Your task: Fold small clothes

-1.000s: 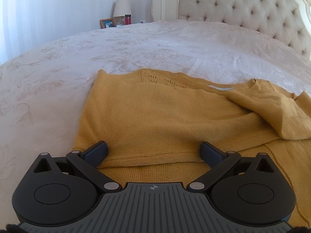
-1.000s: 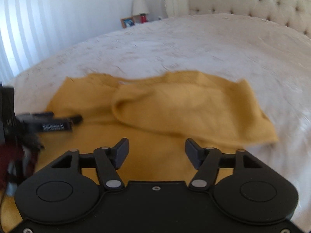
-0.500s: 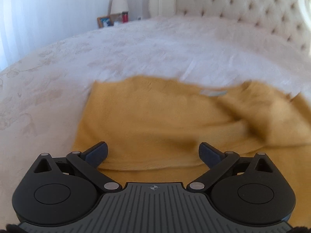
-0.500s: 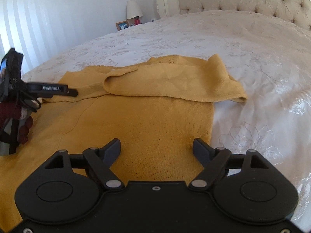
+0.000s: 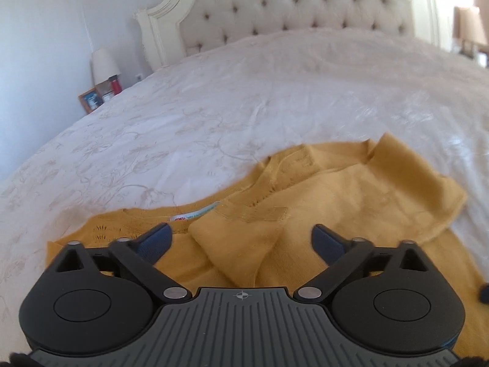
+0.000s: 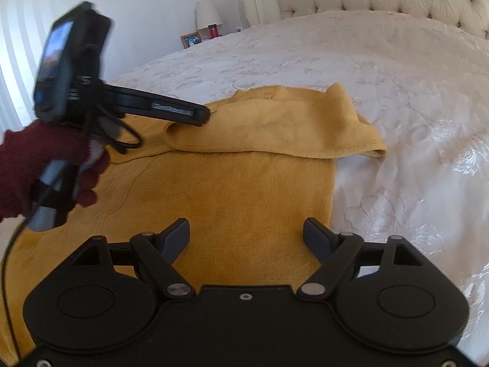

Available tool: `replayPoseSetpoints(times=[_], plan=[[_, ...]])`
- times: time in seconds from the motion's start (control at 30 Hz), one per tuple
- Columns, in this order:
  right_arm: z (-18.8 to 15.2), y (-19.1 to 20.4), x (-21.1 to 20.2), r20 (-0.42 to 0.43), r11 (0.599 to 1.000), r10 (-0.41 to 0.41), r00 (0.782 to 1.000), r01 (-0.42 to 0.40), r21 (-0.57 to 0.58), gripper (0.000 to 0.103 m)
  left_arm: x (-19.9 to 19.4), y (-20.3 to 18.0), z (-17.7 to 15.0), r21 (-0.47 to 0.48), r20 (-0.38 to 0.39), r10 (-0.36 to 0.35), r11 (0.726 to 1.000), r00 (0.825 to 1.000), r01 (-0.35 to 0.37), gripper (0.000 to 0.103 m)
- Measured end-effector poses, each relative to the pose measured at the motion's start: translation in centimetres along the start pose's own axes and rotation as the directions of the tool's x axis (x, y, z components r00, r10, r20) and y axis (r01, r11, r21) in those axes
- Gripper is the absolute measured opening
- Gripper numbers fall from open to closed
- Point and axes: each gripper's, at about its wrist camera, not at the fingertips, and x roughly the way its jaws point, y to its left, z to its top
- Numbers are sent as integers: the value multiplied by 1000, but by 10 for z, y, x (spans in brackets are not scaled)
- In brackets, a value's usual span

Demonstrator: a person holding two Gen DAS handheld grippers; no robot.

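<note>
Left claw (image 5: 241, 238) has swung from the sweater's hem side up toward the neckline, its jaws just closing slightly but still wide, nothing between them; the label (image 5: 195, 212) now sits just ahead of its left pad. Right claw (image 6: 244, 234) hangs spread and empty over the body panel. One yellow sweater (image 6: 244, 189) lies flat on the bed (image 6: 397, 70), one sleeve (image 6: 275, 128) folded across beyond both claws, likely to narrow it. Two claws, one gloved hand (image 6: 45, 168).
</note>
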Motion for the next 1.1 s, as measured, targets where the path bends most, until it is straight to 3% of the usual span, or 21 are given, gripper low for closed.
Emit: replayPoseSetpoints(times=[0.1,0.2,0.23,0.27,0.4,0.5,0.63,0.77,0.87,1.0,1.1], plan=[[0,3,-1,4,1000,7,1000,-7,-9,83,13,8,4,-74,-46,13,997,999,-17,70],[0,4,-1,5,1000,11,1000,-11,-14,83,21,18,7,-131,-100,-17,991,995,4,37],[0,4,-1,5,1000,12,1000,-12,-12,83,20,21,8,-144,-102,-10,990,995,-4,21],[0,4,-1,4,1000,12,1000,-12,-11,83,18,25,10,-167,-99,-10,986,995,-7,14],[1,3,-1,2,1000,12,1000,-12,-9,83,-4,48,25,-316,-39,-95,946,995,78,14],[2,3,-3,-1,1000,16,1000,-16,-6,83,-25,59,39,-338,16,-121,933,993,119,14],[4,3,-8,1,999,36,999,-36,-4,83,-52,81,56,-362,104,-114,921,988,144,14],[6,5,-9,2,999,54,999,-54,-2,83,-76,108,61,-372,173,-57,920,983,119,14],[6,4,-7,-6,998,67,998,-67,14,83,-75,127,51,-386,143,-16,920,990,71,14],[4,4,-6,-7,997,69,998,-69,21,83,-60,142,20,-425,32,-18,905,999,30,14],[2,5,-3,-7,998,66,998,-66,12,83,-52,139,-1,-397,-40,-30,918,999,12,19]])
